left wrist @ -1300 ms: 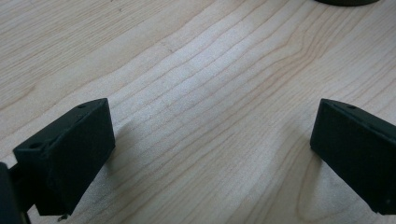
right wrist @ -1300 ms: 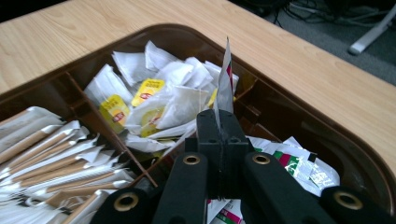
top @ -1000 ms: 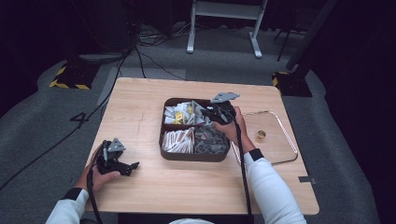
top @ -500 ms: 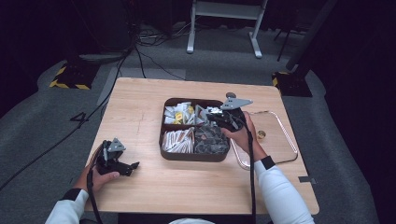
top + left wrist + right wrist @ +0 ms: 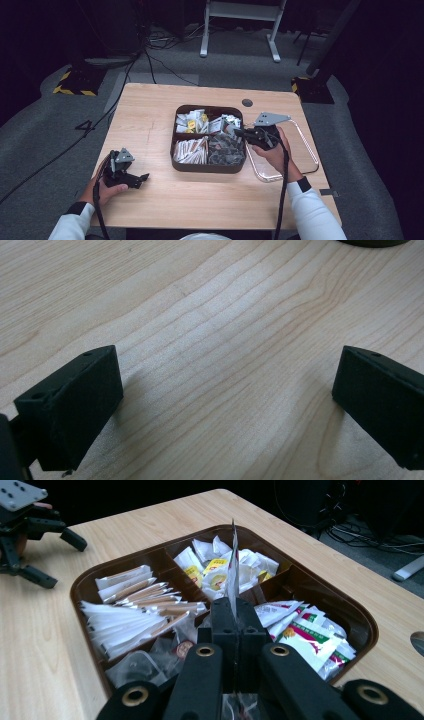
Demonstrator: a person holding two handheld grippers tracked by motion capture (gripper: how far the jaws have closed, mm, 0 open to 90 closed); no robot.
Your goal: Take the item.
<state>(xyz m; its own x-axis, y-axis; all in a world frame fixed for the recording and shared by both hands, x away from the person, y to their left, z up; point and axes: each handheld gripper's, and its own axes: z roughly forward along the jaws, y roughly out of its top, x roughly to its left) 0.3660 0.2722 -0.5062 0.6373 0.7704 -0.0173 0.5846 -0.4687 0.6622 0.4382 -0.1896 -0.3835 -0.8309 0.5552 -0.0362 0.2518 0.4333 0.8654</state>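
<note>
Overhead, the high view shows a wooden table point(image 5: 150, 125) with a dark brown tray point(image 5: 208, 168) split into 4 compartments of small packets. The right gripper point(image 5: 245, 133) sits at the tray's right edge, jaws pointing left over it, held by the right hand point(image 5: 272, 150); whether anything is between the jaws cannot be told from here. A clear plastic lid point(image 5: 305, 150) lies just behind that hand, beside the tray. The left gripper point(image 5: 141, 180) rests low on the table well left of the tray, in the left hand point(image 5: 107, 185), jaws spread.

Next, the left gripper view shows the left gripper point(image 5: 227, 405) with its 2 black jaws wide apart and bare wood grain between them.

Finally, the right gripper view shows the right gripper point(image 5: 233, 620) with jaws pressed together on a thin white sachet point(image 5: 233, 565) that stands upright, edge-on, above the tips. Beyond the jaws lies the tray point(image 5: 360, 620): long paper sticks point(image 5: 130, 610) to the left of the jaws, green and white packets point(image 5: 310, 630) to the right, yellow-marked sachets point(image 5: 220, 570) ahead. The left gripper point(image 5: 52, 555) stands far left on the table.
</note>
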